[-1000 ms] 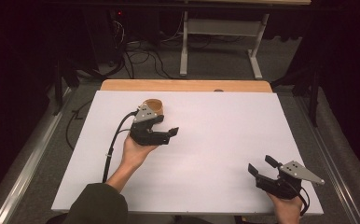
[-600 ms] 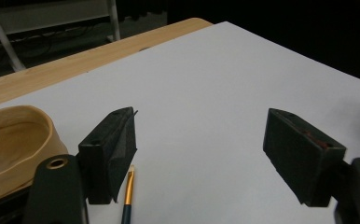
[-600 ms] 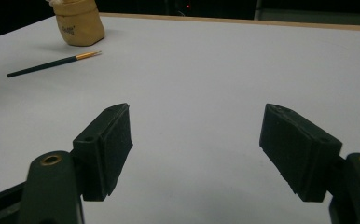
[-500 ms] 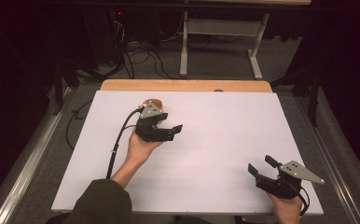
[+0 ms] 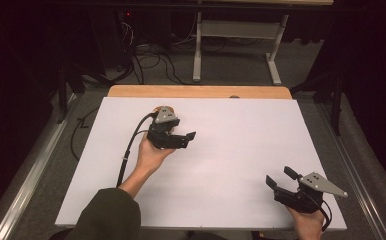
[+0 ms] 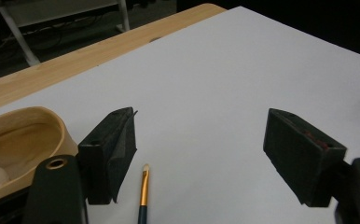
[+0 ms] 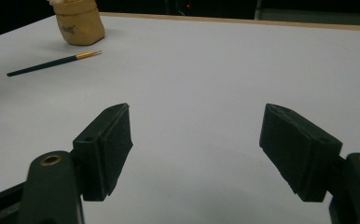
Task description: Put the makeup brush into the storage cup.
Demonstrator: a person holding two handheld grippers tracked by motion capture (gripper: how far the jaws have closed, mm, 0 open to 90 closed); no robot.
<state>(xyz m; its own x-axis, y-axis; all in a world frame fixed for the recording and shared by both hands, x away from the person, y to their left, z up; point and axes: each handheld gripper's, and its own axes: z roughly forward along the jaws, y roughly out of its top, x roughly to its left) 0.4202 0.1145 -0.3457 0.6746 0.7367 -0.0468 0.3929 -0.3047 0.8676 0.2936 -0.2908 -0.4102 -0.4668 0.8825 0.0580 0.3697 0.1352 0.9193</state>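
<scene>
Two grippers, both with jaws spread wide and gripping nothing: left gripper [image 5: 181, 140] hovers at about 11 o'clock on the white sheet [image 5: 241, 150], close over a thin paintbrush [image 6: 143, 196] lying flat beside a small wooden bowl [image 6: 24, 140]; right gripper [image 5: 283, 182] sits idle at about 5 o'clock, near the sheet's front edge. Step in hand, as judged: approach to the paintbrush, not yet touched; next move calls for lowering and centring the jaws across the handle, then closing. Open room is broad from centre toward 3 o'clock; the bowl crowds the brush's side.
</scene>
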